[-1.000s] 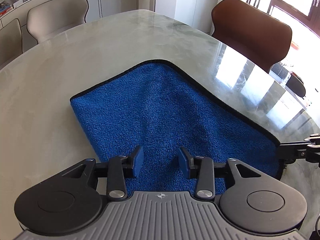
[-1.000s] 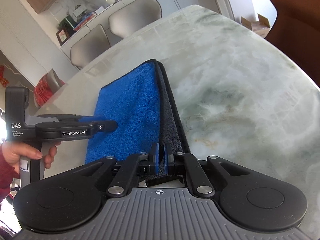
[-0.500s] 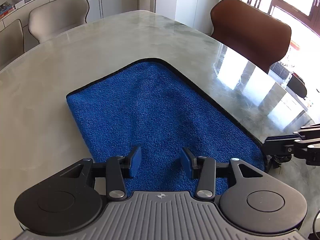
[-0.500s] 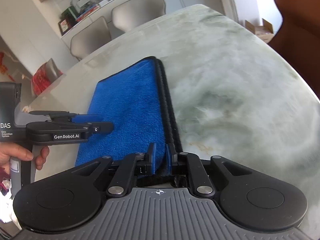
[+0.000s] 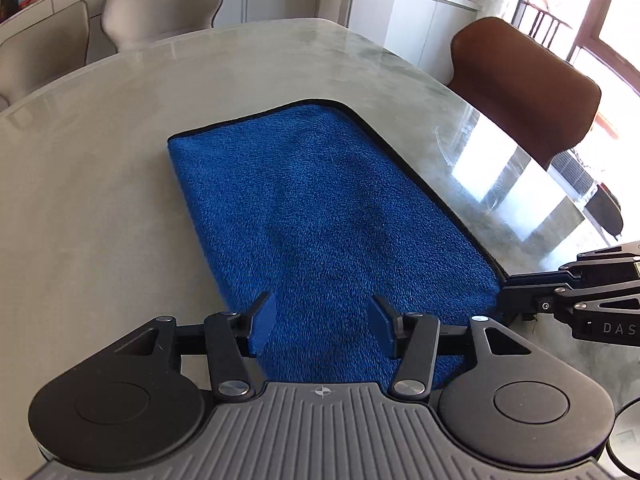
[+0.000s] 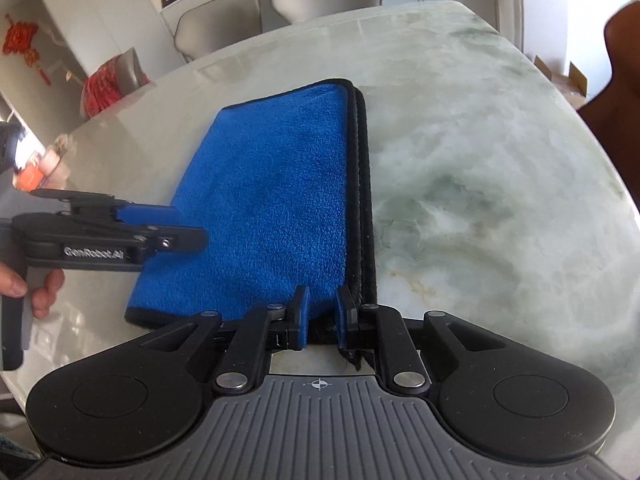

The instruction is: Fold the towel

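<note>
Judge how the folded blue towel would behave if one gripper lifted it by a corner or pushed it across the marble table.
The blue towel is plush cloth, so it would probably droop. Its stacked black-trimmed layers along one edge may fall open. The table looks glossy, so a push would likely slide or bunch the towel.

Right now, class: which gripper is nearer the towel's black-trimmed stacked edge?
Right. The right gripper straddles the stacked edge at its near end, jaws opening; the left gripper hovers over the towel farther in, also opening.
</note>
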`<move>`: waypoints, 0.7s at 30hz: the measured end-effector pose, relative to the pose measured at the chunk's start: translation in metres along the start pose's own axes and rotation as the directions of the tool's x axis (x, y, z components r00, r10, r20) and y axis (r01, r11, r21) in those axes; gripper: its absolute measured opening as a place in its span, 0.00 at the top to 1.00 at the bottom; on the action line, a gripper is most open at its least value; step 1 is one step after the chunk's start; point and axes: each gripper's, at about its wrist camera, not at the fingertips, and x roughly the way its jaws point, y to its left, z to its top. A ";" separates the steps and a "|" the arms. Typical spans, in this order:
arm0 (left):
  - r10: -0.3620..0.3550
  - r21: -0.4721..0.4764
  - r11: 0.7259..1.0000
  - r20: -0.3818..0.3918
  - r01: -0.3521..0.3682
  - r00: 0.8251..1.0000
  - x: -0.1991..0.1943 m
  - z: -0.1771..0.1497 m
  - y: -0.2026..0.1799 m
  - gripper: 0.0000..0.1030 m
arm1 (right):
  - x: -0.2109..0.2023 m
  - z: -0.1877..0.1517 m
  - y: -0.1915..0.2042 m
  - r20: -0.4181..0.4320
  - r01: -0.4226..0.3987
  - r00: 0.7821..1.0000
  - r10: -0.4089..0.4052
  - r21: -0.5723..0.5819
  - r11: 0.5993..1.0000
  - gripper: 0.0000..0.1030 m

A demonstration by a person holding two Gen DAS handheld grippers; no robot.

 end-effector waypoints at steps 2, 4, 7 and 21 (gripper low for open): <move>0.010 -0.057 0.998 -0.008 -0.011 1.000 -0.008 -0.009 0.005 0.41 | -0.009 -0.002 -0.003 0.016 0.012 1.000 -0.011 -0.029 1.000 0.73; 0.012 -0.132 0.991 -0.034 -0.016 0.999 -0.015 -0.020 0.012 0.41 | -0.015 -0.003 -0.008 0.026 0.013 1.000 -0.012 -0.031 0.999 0.72; 0.007 -0.220 0.975 -0.063 -0.021 0.998 -0.020 -0.030 0.020 0.40 | -0.022 -0.003 -0.012 0.040 -0.002 0.999 0.003 -0.035 0.999 0.72; -0.090 -0.497 0.868 -0.173 -0.008 0.981 -0.010 -0.026 0.027 0.13 | -0.016 -0.007 0.006 0.036 -0.059 0.997 0.064 -0.132 0.989 0.69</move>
